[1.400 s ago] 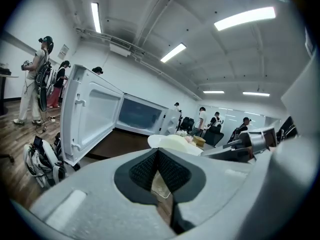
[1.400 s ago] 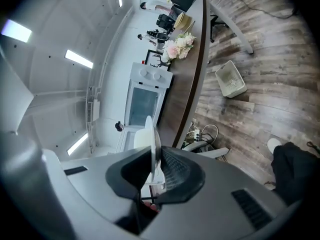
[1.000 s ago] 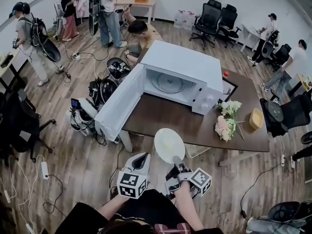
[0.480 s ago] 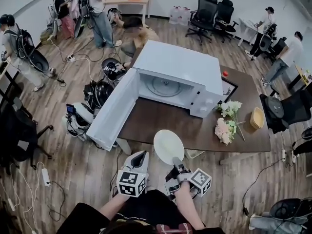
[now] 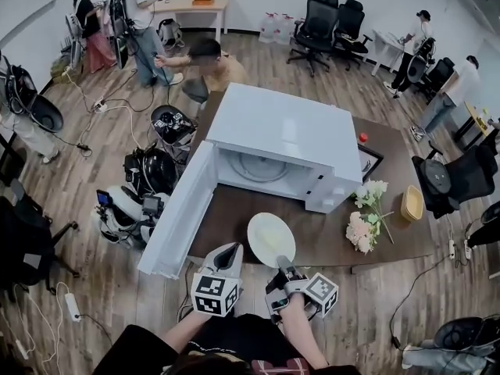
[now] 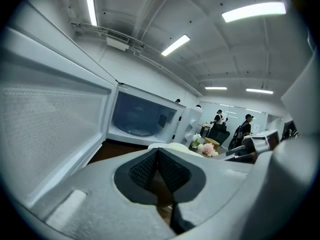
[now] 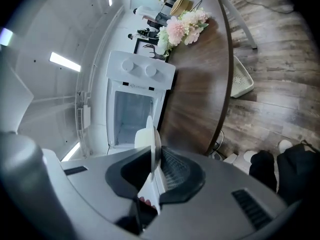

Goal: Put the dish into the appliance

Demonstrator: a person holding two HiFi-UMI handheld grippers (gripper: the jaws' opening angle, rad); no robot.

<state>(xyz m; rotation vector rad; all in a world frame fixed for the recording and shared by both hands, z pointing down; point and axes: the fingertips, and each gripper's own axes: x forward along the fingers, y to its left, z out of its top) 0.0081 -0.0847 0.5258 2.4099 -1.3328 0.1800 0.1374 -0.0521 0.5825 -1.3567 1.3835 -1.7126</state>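
I've brought the plate [image 5: 271, 239], clamped in my right gripper [image 5: 282, 267], nearer the open microwave [image 5: 269, 143]; left gripper [image 5: 231, 250] closed, empty; insertion next.

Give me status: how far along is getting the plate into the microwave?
Done: microwave door swung open, white plate picked up. In hand: right gripper clamps the plate's rim, holding it above the table near its front edge, facing the microwave. The left gripper is shut, empty. Left: carry it in, set it on the turntable, release.
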